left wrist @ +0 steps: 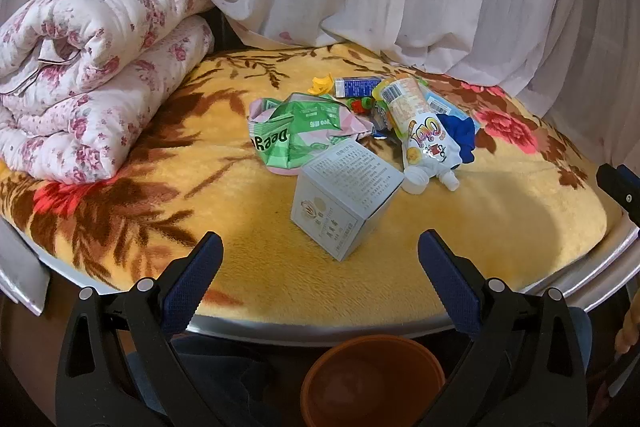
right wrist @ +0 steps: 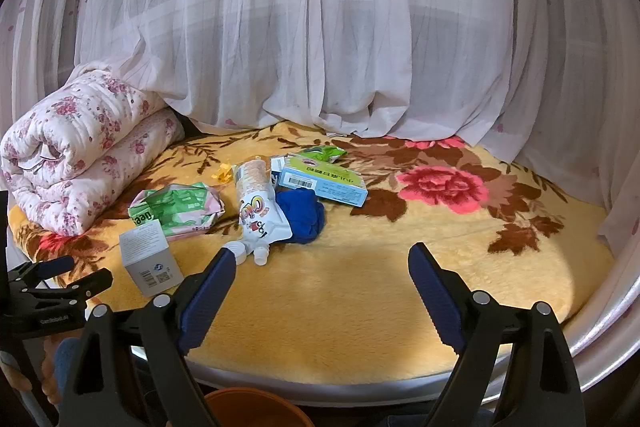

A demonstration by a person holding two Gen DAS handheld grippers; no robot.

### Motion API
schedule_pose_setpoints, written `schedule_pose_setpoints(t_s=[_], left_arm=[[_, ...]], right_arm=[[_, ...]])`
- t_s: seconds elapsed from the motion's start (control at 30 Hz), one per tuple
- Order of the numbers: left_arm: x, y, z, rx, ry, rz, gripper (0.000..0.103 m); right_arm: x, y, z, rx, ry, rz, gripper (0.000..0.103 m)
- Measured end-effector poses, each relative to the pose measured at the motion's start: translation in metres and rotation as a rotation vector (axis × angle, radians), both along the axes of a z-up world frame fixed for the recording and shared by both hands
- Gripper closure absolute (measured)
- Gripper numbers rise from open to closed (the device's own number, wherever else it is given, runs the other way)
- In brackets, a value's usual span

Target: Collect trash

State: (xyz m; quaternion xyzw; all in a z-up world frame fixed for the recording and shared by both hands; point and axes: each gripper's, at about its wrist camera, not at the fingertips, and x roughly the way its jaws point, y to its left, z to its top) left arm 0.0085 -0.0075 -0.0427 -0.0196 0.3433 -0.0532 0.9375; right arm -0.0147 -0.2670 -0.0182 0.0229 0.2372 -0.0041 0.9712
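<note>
Left gripper [left wrist: 320, 247]: jaws spread wide, nothing between the blue pads; held above the near edge of the bed, pointing toward the pile of trash.
Right gripper [right wrist: 322, 259]: jaws spread wide, nothing between the pads; held over bare blanket to the right of the trash.
Blanket [right wrist: 360, 287]: yellow plush with red flowers and brown leaves; covers the bed surface and carries all loose items.
White box [left wrist: 344, 199]: small carton with printed text, tilted on one corner edge; nearest item to the left gripper, at the front of the pile.
Green wrapper [left wrist: 296, 131]: crumpled green and pink packet, directly behind the white box and touching it.
Squeeze pouch [left wrist: 424, 135]: white spouted pouch with cartoon print, lying spout toward the camera, right of the white box.
Pouch cap [left wrist: 416, 183]: white, loose, just beside the spout.
Blue cloth [right wrist: 302, 217]: bunched, dark blue, touching the right side of the pouch.
Blue-green carton [right wrist: 320, 183]: flat box with barcode, behind the blue cloth.
Yellow scrap [left wrist: 320, 85]: small piece at the back of the pile.
Orange bin [left wrist: 372, 383]: round open container below the bed edge, between the left gripper's arms.
Quilt [left wrist: 88, 67]: folded floral bedding, far left, well apart from the trash.
Curtain [right wrist: 320, 27]: sheer white with pink marks, behind the bed.
</note>
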Motion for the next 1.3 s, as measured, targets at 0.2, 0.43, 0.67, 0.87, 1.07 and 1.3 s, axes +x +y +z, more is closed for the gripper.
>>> schedule_pose_setpoints(t_s=[0.2, 0.43, 0.67, 0.87, 1.07, 1.3], left_arm=[[0.002, -0.001, -0.001, 0.0, 0.008, -0.009, 0.008], [0.009, 0.0, -0.006, 0.001, 0.022, -0.023, 0.008], [0.026, -0.003, -0.015, 0.028, -0.016, -0.103, 0.008], [0.04, -0.008, -0.021, 0.053, -0.054, -0.174, 0.008], [0.065, -0.011, -0.034, 0.044, -0.051, -0.235, 0.008], [0.084, -0.005, -0.044, -0.029, -0.023, -0.266, 0.032]], right_arm=[[0.0, 0.002, -0.001, -0.001, 0.001, 0.0, 0.016], [-0.002, 0.008, -0.006, -0.003, 0.008, 0.002, 0.016], [0.009, 0.008, -0.007, -0.001, 0.035, 0.01, 0.015], [0.016, 0.01, -0.01, -0.011, 0.058, 0.012, 0.015], [0.026, 0.013, -0.012, -0.024, 0.077, 0.015, 0.015], [0.037, 0.017, -0.016, -0.03, 0.094, 0.012, 0.015]])
